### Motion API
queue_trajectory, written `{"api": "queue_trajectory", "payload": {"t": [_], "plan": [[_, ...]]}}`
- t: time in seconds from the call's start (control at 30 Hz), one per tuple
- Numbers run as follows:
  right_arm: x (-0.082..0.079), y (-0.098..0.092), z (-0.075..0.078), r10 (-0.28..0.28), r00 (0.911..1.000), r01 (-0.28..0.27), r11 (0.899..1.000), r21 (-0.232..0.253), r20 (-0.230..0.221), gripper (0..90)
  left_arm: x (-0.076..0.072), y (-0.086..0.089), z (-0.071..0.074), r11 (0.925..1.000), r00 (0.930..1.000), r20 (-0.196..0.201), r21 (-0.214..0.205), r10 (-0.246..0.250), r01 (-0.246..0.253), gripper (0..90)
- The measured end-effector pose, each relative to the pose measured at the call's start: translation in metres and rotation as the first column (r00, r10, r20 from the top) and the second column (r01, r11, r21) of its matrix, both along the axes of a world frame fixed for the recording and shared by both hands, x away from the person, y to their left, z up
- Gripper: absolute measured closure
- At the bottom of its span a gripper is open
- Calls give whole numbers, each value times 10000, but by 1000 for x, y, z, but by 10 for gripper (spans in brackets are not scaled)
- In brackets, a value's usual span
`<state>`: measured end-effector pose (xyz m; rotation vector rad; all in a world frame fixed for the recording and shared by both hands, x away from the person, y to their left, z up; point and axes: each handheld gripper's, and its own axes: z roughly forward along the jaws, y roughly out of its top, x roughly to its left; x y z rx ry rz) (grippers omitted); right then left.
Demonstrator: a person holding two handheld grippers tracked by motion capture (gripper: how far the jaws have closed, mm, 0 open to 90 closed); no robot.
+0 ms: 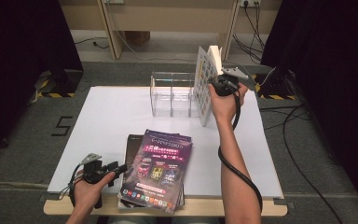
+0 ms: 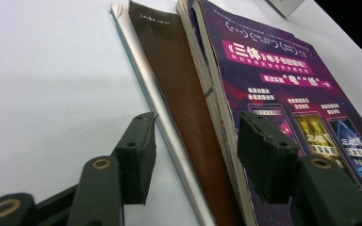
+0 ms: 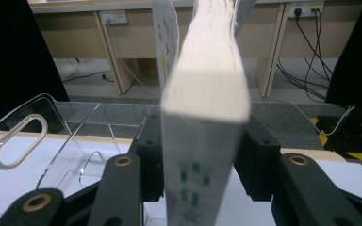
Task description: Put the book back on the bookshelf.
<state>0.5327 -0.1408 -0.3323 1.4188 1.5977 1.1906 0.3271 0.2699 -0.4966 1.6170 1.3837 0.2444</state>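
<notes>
Right gripper view: my right gripper (image 3: 202,155) straddles the thick white book (image 3: 205,94), jaws loosened, pads barely touching. Its long axis stands upright, just right of the clear rack (image 1: 172,93). My left gripper (image 1: 114,169) idles spread beside the magazine stack (image 1: 156,170). White tabletop (image 1: 107,121); cables beyond the rack.

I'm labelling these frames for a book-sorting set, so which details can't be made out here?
- White book: its cover art is unreadable in the right gripper view, which looks at it edge-on; in the high view the small icons are too tiny.
- Clear acrylic rack: its right end is hidden behind the white book in the high view.
- Stack of books: the lower titles are covered by the purple book.
- Right gripper: blur hides whether its pads press the book.
</notes>
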Motion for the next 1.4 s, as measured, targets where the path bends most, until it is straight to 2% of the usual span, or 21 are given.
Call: {"api": "queue_trajectory", "payload": {"t": [0.37,0.43,0.47,0.57,0.87,1.3,1.4], "plan": [[-21,-8,-2,360,9992,-355,9990,254,-170,575,1,-5,1,9999,9999,25,9,-168,168,462],[-25,-8,-1,327,9993,-327,9995,42,-192,593,2,-6,1,9998,9998,46,-7,-189,189,461],[-27,-9,-1,430,9986,-423,9987,270,-291,592,3,-6,1,9998,9998,53,7,-206,206,460],[-32,-9,-2,439,9988,-435,9989,190,-233,570,4,-8,2,9996,9996,72,10,-272,272,456],[-53,-9,-5,619,9980,-614,9973,395,-115,531,9,-13,4,9990,9989,162,82,-432,431,447],[-77,-19,-23,815,9950,-771,9943,741,-584,534,16,-22,10,9976,9976,215,203,-665,661,449],[-82,-19,-28,860,9933,-797,9935,811,-774,537,20,-26,12,9951,9959,142,437,-889,882,452]]}}
